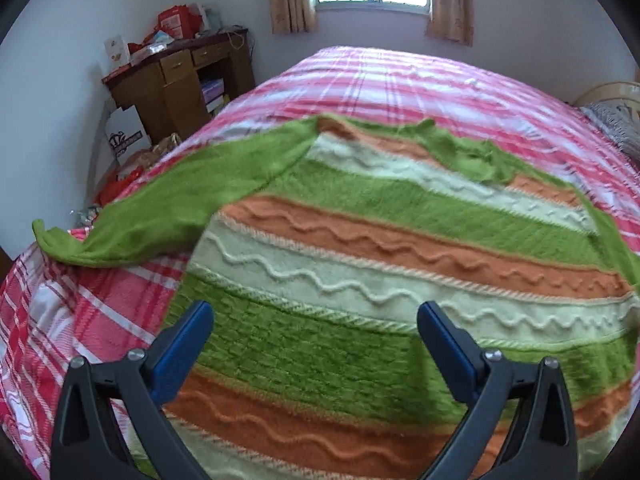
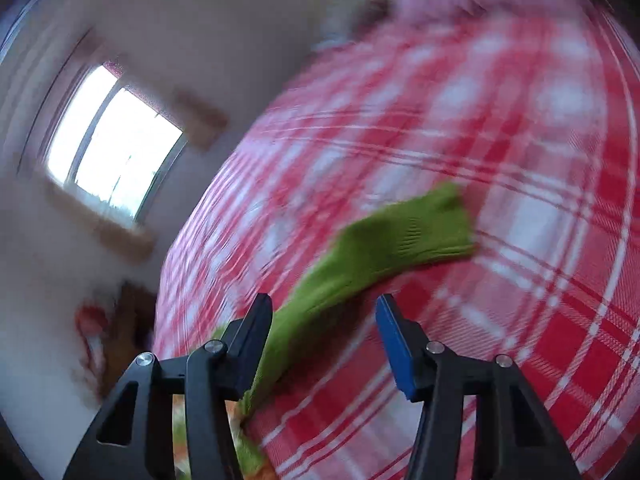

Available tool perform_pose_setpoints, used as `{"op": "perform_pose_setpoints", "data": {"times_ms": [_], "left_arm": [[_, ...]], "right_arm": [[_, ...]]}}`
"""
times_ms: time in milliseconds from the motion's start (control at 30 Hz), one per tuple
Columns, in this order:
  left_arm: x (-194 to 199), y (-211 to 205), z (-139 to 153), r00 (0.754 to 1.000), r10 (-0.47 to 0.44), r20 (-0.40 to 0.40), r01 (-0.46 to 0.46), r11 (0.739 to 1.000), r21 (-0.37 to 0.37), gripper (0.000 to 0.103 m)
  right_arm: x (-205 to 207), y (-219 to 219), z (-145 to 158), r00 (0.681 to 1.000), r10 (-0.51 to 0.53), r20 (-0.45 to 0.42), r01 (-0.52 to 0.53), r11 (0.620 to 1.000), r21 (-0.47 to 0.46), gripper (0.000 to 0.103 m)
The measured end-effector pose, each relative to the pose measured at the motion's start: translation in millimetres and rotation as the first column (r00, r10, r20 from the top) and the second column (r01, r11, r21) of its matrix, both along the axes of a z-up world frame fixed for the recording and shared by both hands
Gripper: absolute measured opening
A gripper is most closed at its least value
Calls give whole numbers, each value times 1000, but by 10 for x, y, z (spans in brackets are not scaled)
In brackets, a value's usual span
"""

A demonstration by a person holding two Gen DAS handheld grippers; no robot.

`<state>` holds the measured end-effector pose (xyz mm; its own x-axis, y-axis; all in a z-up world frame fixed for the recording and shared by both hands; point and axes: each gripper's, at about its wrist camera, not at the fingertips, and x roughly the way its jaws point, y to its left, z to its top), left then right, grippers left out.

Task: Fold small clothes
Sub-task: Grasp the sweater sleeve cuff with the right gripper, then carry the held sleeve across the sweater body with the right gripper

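Green, orange and cream stripes on a red-and-white plaid

Ahead of the left gripper [image 1: 315, 322], black with blue finger pads [image 1: 182, 350], the sweater [image 1: 360, 248] is banded in grass green, orange and pale cream with raised wavy lines; its sleeve [image 1: 160, 208], up to the left of the claw, is plain green. The bedspread [image 1: 400, 80] beyond is pink-red and white plaid. Just ahead of the black-and-blue right gripper [image 2: 324, 308], the other sleeve [image 2: 400, 240] is solid green on the same plaid.

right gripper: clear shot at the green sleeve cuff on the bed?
Probably yes. The right gripper has its jaws apart with nothing pinched, and the green sleeve runs from beside its left finger out to the cuff, lying flat on the plaid bedspread. Nothing covers it. The view is motion-blurred, though.
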<state>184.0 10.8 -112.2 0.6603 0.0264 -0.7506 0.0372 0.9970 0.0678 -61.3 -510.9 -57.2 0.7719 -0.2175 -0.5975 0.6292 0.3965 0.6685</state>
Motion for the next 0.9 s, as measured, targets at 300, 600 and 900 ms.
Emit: {"op": "perform_pose_setpoints", "data": {"times_ms": [300, 600, 900], "left_arm": [[-104, 43, -116, 999, 8, 53, -5, 998, -62, 103], [-88, 24, -126, 998, 5, 62, -1, 998, -58, 103], [-89, 22, -128, 998, 5, 62, -1, 998, -56, 103]], "right_arm": [[94, -575, -491, 990, -92, -108, 101, 992, 77, 56], [442, -733, -497, 981, -89, -175, 86, 996, -27, 53], [204, -813, -244, 996, -62, -71, 52, 990, -135, 7]]}}
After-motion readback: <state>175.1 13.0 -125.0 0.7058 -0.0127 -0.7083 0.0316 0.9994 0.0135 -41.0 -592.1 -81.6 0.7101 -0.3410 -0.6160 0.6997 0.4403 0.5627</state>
